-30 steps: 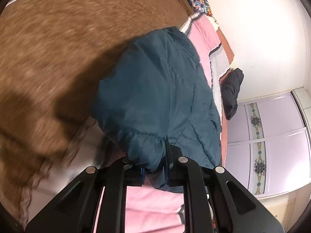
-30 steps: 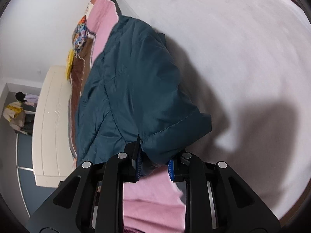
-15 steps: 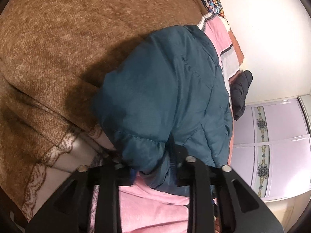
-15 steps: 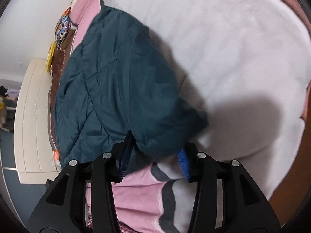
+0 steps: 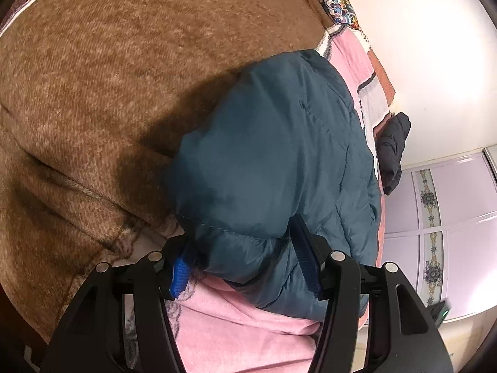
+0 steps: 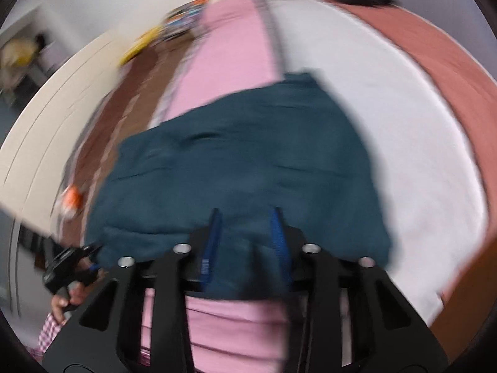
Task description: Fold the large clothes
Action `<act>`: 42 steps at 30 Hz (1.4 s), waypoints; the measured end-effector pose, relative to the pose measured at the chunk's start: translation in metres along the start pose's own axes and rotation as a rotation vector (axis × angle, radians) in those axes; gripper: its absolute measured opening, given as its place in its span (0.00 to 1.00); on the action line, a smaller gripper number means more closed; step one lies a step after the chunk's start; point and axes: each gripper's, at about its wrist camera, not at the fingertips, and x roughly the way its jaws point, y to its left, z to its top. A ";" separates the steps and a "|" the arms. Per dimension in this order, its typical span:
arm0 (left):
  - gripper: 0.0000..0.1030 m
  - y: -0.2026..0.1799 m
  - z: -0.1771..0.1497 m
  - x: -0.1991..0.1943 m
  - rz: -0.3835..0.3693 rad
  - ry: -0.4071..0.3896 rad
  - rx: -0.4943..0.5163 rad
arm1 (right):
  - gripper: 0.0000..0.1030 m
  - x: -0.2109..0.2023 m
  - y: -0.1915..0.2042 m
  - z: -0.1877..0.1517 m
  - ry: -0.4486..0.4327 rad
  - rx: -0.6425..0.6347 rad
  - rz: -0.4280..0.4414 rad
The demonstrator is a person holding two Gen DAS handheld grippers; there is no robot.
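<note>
The teal padded jacket (image 5: 279,161) lies folded across the middle of the left wrist frame, on a pink blanket (image 5: 242,326) that fills the lower centre. The left gripper (image 5: 242,264) has its jaws spread wide, released, with the jacket's stitched hem edge bulging between the blue pads (image 5: 180,272) without being pinched. Only this view shows the brown fleece blanket (image 5: 108,93) covering the upper left, a black garment (image 5: 394,149) at the right edge, and lilac wardrobe doors (image 5: 447,217) at lower right.

The right wrist view is motion-blurred. There the jacket (image 6: 242,168) spreads across the centre, over pink and white bedding (image 6: 403,130). The right gripper (image 6: 245,242) sits at the jacket's near edge, jaws apart with fabric between them; whether they pinch it I cannot tell. This view alone shows a cream headboard (image 6: 56,118) at the left and, at lower left, the other gripper held in a hand (image 6: 66,298).
</note>
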 end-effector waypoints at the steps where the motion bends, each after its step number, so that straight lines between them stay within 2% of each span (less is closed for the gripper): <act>1: 0.54 0.001 0.001 0.000 -0.003 0.000 -0.005 | 0.21 0.016 0.017 0.011 0.015 -0.033 0.041; 2: 0.54 0.001 0.001 0.001 -0.007 -0.001 -0.011 | 0.17 0.031 0.032 0.024 0.022 -0.056 0.050; 6: 0.54 0.003 0.001 0.000 -0.023 -0.007 -0.027 | 0.12 0.088 0.079 0.058 0.049 -0.160 0.033; 11: 0.54 -0.001 0.002 0.000 -0.011 -0.008 -0.002 | 0.09 0.142 0.095 0.087 0.108 -0.174 0.003; 17: 0.54 -0.007 0.001 0.002 0.017 -0.005 0.063 | 0.08 0.201 0.084 0.114 0.182 -0.141 -0.092; 23: 0.54 -0.013 0.006 0.000 0.020 -0.007 0.101 | 0.04 0.234 0.066 0.118 0.251 -0.058 -0.099; 30: 0.55 -0.014 0.013 0.006 0.039 0.002 0.106 | 0.04 0.234 0.069 0.118 0.260 -0.073 -0.110; 32: 0.55 -0.014 0.013 0.007 0.047 0.007 0.104 | 0.05 0.222 0.074 0.118 0.243 -0.093 -0.115; 35: 0.55 -0.015 0.014 0.008 0.051 0.004 0.103 | 0.06 0.186 0.087 0.114 0.183 -0.125 -0.065; 38: 0.54 -0.019 0.014 0.011 0.053 -0.002 0.094 | 0.08 0.146 0.098 0.094 0.159 -0.183 -0.026; 42: 0.54 -0.018 0.015 0.011 0.051 -0.014 0.091 | 0.08 0.112 0.104 0.044 0.222 -0.214 0.042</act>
